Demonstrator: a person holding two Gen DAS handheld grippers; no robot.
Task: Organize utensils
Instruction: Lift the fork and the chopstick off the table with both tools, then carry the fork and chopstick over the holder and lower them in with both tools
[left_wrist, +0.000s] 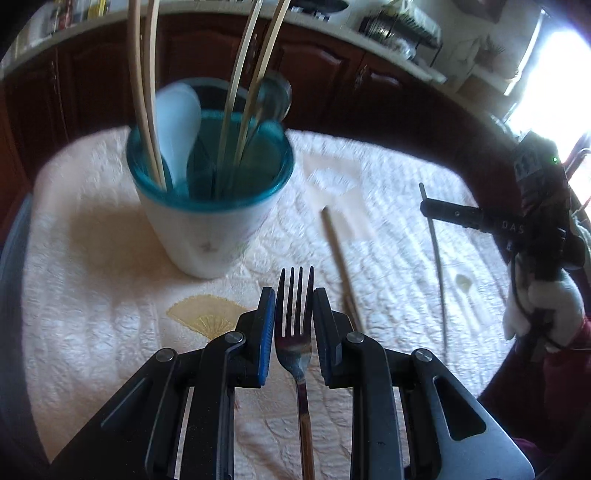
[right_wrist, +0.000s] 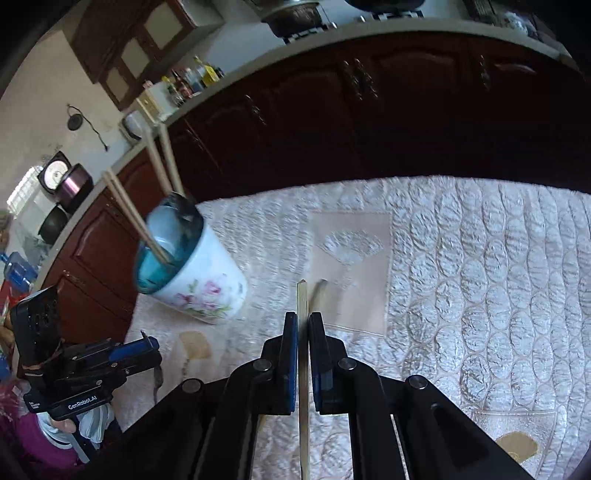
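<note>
Fork (left_wrist: 295, 332), four-tined stainless steel, stiff and slick, sits clamped at its neck in the left gripper (left_wrist: 294, 295), teal-rimmed floral ceramic cup (left_wrist: 210, 206) at 11 o'clock. Right gripper (right_wrist: 303, 319) pinches a light bamboo chopstick (right_wrist: 303, 354) mid-shaft; cup at 10 o'clock.

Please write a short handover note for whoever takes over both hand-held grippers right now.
Left hand-held gripper: shut on the fork, tines pointing toward the cup.
Right hand-held gripper: shut on one chopstick.
Done: the cup on the quilted tablecloth holds four chopsticks and two spoons.
Left: put in the fork and held chopstick, then the loose chopstick lying on the cloth.
</note>
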